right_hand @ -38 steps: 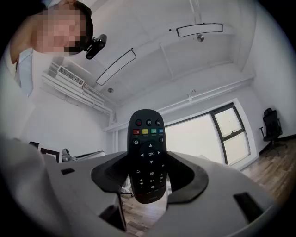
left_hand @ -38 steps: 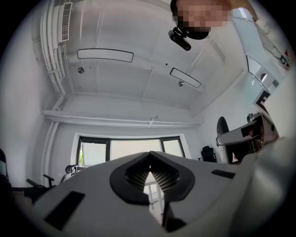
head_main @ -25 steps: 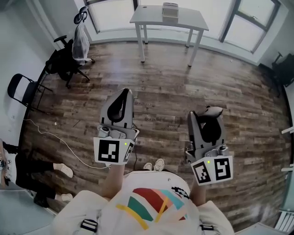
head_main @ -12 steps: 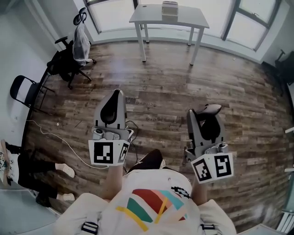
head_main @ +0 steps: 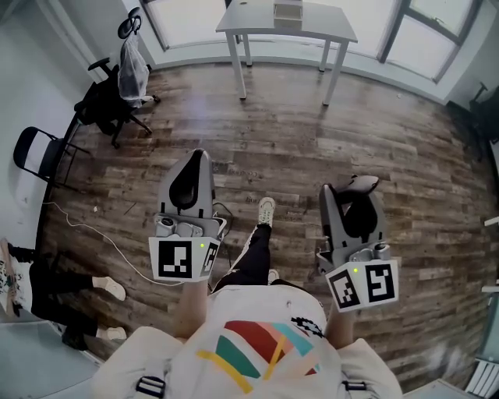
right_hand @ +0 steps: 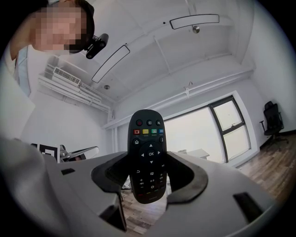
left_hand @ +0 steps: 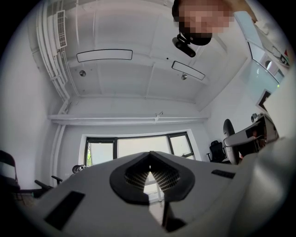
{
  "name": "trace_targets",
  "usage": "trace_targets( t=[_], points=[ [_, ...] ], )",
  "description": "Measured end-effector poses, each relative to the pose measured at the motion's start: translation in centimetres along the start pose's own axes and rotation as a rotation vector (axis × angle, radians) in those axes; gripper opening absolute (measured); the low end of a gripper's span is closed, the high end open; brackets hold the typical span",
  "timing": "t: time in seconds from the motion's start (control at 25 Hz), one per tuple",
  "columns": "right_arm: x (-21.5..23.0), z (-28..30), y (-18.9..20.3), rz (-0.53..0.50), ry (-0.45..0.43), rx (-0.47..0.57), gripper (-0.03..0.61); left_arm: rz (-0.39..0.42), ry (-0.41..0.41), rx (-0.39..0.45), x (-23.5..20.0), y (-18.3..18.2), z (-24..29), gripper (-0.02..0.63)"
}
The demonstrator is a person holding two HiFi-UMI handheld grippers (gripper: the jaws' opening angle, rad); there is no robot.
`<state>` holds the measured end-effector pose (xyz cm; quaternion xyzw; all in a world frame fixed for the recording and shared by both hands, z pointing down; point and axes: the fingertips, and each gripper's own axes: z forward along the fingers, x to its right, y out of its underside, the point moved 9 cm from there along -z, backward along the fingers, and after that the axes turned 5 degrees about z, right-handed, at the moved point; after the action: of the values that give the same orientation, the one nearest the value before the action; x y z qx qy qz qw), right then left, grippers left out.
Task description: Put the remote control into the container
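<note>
Remote control [right_hand: 149, 157] is off any surface, standing upright in the right gripper [right_hand: 148, 184]. Jaws are clamped on its lower half, buttons toward the person. The left gripper [left_hand: 149, 178] is pinched together with nothing in it. The likely container [head_main: 288, 11] is the pale box mid-length on the white table [head_main: 331, 25], well apart across the wooden floor [head_main: 312, 148].

Step in hand, I'd say: carry.
- Hold the clamp and keep the remote vertical.
- Walk up square to the table's near edge.
- Lower it inside the walls before letting go; left can brace the box.

Versus half a second ago: leg and shoe [head_main: 266, 209] swung forward between the grippers. Both grippers barely shifted.
</note>
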<state>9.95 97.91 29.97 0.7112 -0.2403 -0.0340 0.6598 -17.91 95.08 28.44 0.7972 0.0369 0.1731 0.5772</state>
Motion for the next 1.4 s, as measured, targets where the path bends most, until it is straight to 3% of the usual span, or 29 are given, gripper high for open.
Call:
trace_targets(
  t=[0.36,0.6,0.92,1.4],
  points=[
    [4.4,8.0,1.3,-0.037,0.032,-0.036,0.239,0.003,0.043,0.026,-1.4,4.3,9.1,0.008],
    [6.0,17.4,1.0,-0.043,0.008,-0.058,0.239,0.000,0.028,0.021,-5.6,6.9,16.7,0.008],
    [9.5,28.9,0.2,-0.060,0.056,-0.022,0.239,0.013,0.052,0.041,-9.9,9.7,27.8,0.008],
    [12.1,36.2,1.5,-0.057,0.093,-0.067,0.239,-0.036,0.071,-0.019,-12.2,14.4,34.4,0.008]
  ],
)
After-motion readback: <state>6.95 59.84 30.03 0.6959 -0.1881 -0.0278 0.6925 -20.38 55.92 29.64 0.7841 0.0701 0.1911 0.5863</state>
